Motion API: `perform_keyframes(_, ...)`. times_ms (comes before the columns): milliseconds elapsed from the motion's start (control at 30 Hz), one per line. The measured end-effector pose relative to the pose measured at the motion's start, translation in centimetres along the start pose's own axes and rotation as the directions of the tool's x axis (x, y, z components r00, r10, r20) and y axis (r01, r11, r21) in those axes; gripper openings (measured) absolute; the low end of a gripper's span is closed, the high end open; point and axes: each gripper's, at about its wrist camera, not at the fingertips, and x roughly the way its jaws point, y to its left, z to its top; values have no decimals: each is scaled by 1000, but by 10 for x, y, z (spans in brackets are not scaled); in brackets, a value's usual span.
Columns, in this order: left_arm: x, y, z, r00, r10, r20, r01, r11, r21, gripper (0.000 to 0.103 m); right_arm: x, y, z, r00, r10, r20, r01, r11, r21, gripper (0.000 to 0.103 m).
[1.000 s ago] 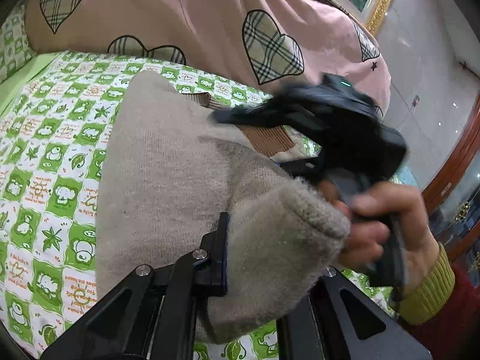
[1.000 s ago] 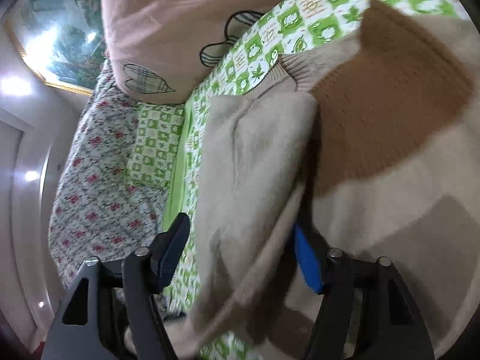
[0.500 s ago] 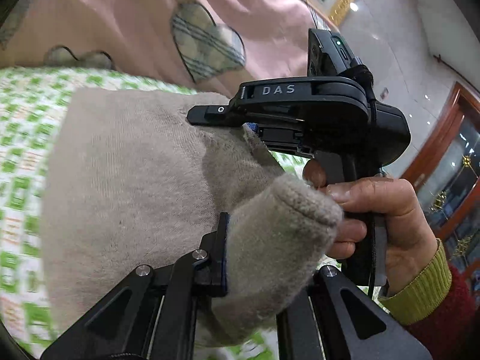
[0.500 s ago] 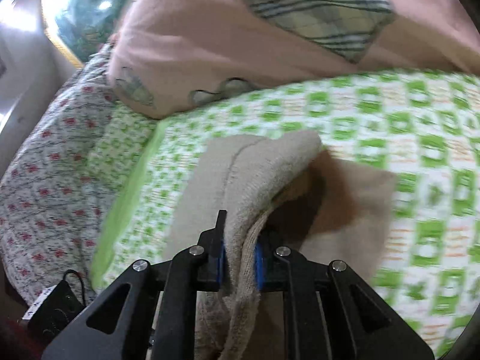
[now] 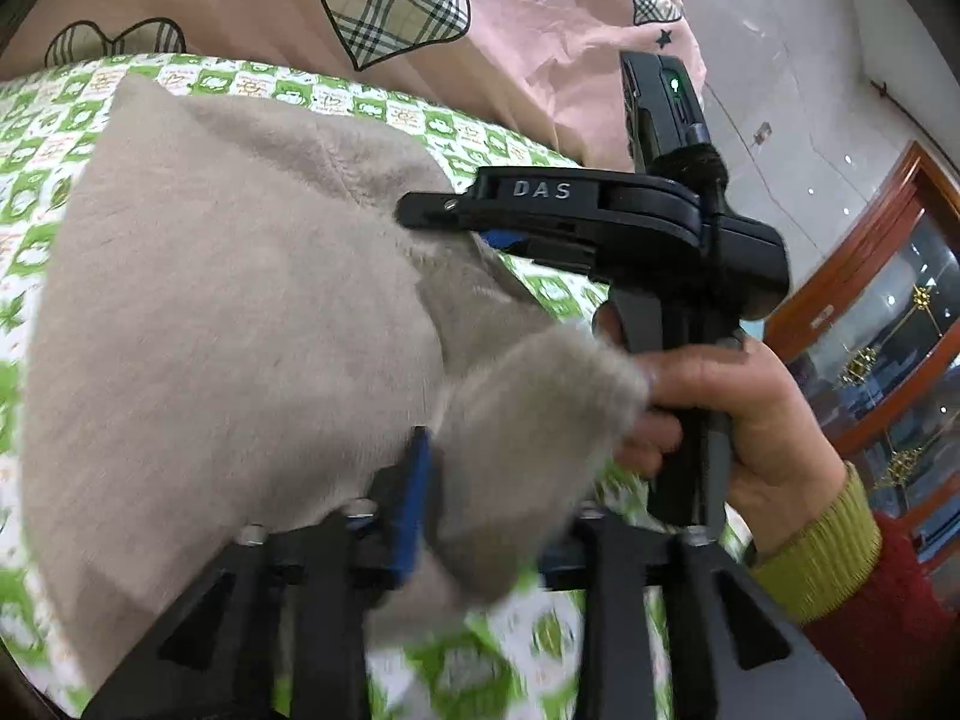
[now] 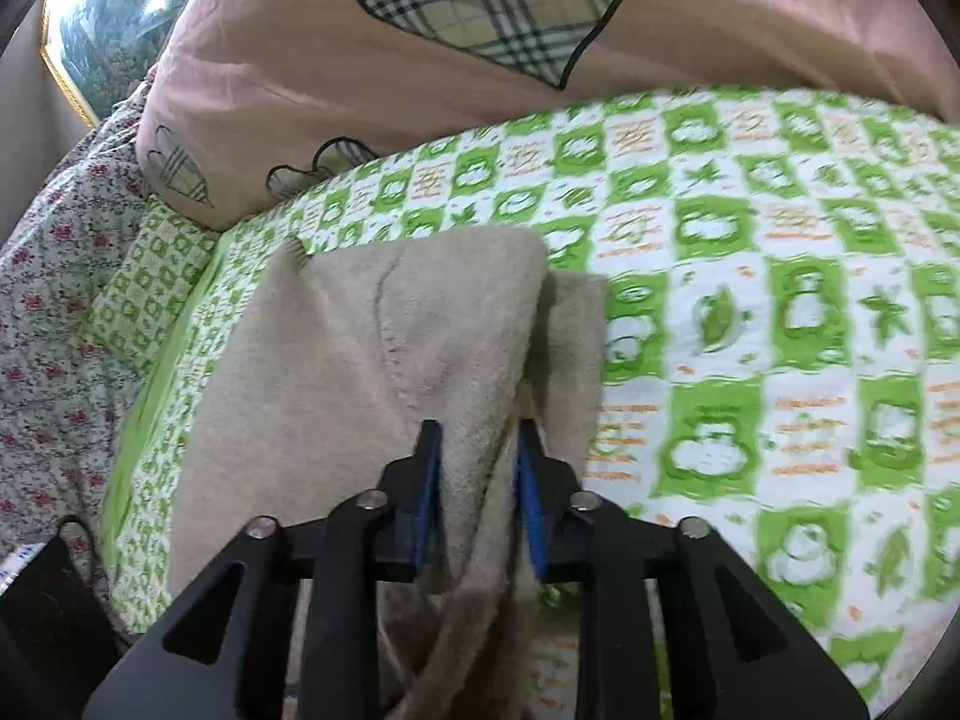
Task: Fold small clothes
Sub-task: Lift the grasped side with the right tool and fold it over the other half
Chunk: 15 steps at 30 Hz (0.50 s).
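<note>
Bed covered by a green-and-white checked cartoon-print sheet (image 6: 750,312); along its far side a large pink quilt with plaid heart patches (image 5: 420,18). Only the right wrist view shows a floral-print cloth (image 6: 48,312) off the bed's left edge and a gilt-framed picture (image 6: 102,42) on the wall.

On the sheet, at the near edge, lies a small beige fuzzy knit sweater (image 6: 372,348), folded over on itself, a stitched seam running down the top layer.

Handling, as a judgement: light, soft, limp knit. It drapes and bunches wherever lifted and holds no crease unaided, but the nap should grip the pads and resist slipping. Best taken at a doubled edge or hem corner, several layers at once, with both ends carried level.

Right gripper (image 6: 477,480): jaws opening, a thick bunch of the sweater's near edge between the blue pads, which in this view press against it on both sides.

Left gripper (image 5: 480,516): jaws opening, a rounded wad of sweater between the fingers; frame blurred, the right-hand finger hidden by fabric, the cloth sitting against the one pad that shows but apparently no longer pinched.

Only the left wrist view shows the person's right hand (image 5: 738,414), yellow-green cuff and red sleeve, on the other tool's grip, and a wooden glass-fronted cabinet (image 5: 888,324).
</note>
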Motion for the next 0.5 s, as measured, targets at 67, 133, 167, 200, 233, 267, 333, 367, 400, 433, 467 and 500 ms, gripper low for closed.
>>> perform_keyframes(67,-22,0,-8,1000,-11,10,11,1000,-1,48,-11,-1,-3,999,-38,22,38,999,3,38)
perform_keyframes(133,-44,3,-9,999,-18,29,19,1000,-6,50,-20,-4,-9,999,-36,26,35,999,10,45)
perform_keyframes(167,-55,6,-9,999,-11,47,12,1000,-7,56,-25,-7,-13,1000,-22,20,22,1000,20,52)
perform_keyframes(200,-67,10,-9,997,5,74,-4,1000,-10,64,-28,-8,-16,1000,-11,14,11,1000,26,56)
perform_keyframes(233,-78,16,-8,995,32,98,-30,999,-22,69,-31,-10,-21,1000,4,7,-4,999,32,63)
perform_keyframes(267,-88,25,-5,991,65,120,-60,997,-45,76,-33,-11,-25,1000,21,1,-21,999,37,65)
perform_keyframes(333,-97,43,1,985,99,144,-87,993,-86,81,-34,-14,-31,999,49,-10,-48,998,50,66)
perform_keyframes(367,-97,56,7,983,119,141,-104,988,-113,81,-34,-15,-33,998,62,-15,-61,996,60,66)
perform_keyframes(400,-93,67,12,983,133,127,-115,984,-140,81,-34,-16,-35,997,75,-17,-74,995,72,66)
perform_keyframes(433,-89,78,17,985,135,111,-114,979,-171,81,-32,-17,-36,996,87,-18,-85,993,83,66)
perform_keyframes(467,-81,88,26,987,125,101,-103,975,-198,81,-31,-19,-36,995,100,-20,-98,991,94,66)
perform_keyframes(500,-75,100,30,991,103,89,-81,970,-228,81,-29,-19,-35,994,109,-22,-106,989,100,66)
